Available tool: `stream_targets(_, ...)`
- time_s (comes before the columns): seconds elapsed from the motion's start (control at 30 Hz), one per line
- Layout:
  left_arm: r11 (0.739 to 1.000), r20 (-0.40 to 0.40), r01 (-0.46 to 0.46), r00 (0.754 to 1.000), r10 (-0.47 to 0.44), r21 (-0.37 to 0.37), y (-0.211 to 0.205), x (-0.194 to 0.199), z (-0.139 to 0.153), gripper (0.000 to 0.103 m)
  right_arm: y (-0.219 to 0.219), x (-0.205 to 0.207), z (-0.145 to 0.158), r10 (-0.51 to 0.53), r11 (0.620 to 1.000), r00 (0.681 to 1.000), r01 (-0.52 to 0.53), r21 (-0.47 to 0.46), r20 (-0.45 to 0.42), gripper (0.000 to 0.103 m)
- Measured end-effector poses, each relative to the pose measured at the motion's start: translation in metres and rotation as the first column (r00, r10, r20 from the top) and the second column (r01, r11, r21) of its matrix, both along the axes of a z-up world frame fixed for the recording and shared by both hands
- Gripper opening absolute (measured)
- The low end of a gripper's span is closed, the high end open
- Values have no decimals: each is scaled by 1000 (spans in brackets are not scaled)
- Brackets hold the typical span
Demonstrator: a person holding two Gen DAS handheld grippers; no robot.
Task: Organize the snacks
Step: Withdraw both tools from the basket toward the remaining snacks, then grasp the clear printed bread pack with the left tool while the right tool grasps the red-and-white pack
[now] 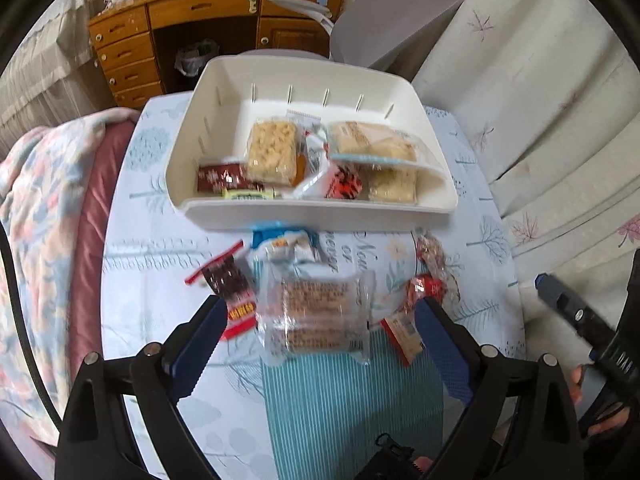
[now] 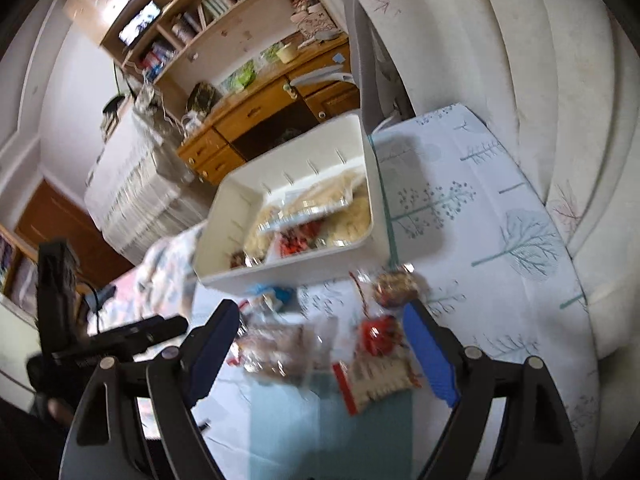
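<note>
Both claws are hanging wide open over the table, and neither one is holding anything. From its own camera, the left gripper [image 1: 320,316] is sitting over a clear wrapped cake [image 1: 316,316]. The wrapper is lying between the blue fingers [image 1: 202,340], but they are not squeezing it.

Starting at the left, a flowery blanket [image 1: 36,208] is lying on a pink cushion beside the table [image 1: 152,264], which is wearing a pale cloth with blue trees. Next, a dark red packet [image 1: 228,284] is lying flat just beside the clear cake. Above them, a blue and white packet [image 1: 286,242] is sitting close to the front wall of the white bin [image 1: 316,214]. The bin is already holding several snacks: pale crumbly bars in clear wrap, a brown packet, a small green one and an orange and black one. Further right, a round snack in a red twist wrapper [image 1: 434,258] is lying on the cloth, with a red and white packet [image 1: 402,330] near it.

The right gripper [image 2: 320,332] is hanging above these same loose snacks, with nothing between its jaws being pinched. Behind the bin, a grey chair [image 1: 400,12] and a wooden desk [image 1: 216,12] are standing. A white cover with pink leaves [image 1: 540,100] is filling the far right.
</note>
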State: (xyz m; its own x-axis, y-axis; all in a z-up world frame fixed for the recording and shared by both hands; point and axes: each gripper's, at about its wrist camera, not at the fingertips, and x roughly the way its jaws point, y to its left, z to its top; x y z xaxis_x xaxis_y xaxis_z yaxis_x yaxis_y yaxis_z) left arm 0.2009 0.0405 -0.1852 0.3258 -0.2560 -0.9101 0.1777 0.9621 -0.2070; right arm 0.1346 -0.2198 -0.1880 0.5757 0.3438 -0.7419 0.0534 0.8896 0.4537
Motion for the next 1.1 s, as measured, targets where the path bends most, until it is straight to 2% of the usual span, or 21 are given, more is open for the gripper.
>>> stream_targets(0.27,997,-105,-69,992,66,-26,-8,-8,-31,95,25,-24,-25,119,975,992,-125,-184,-41,85)
stream_targets(0.43,996,-138,-81,987,83,22,-17,-7,-50,95,40,-33,-45,189,940,979,-202,-276,-73,85)
stream_targets(0.63,994,-200,-72,976,87,78,-30,-1,-77,95,53,-34,-68,272,901,956,-293,-319,-109,85)
stream_targets(0.8,989,-277,-59,956,96,139,-40,10,-102,95,63,-31,-86,333,855,933,-360,-372,-136,85)
stream_targets(0.9,983,-284,-51,953,100,178,-46,17,-111,95,67,-28,-97,352,838,922,-387,-384,-162,85)
stream_targets(1.1,977,-320,-62,939,127,206,-49,28,-127,95,73,-20,-113,382,815,904,-427,-393,-190,85)
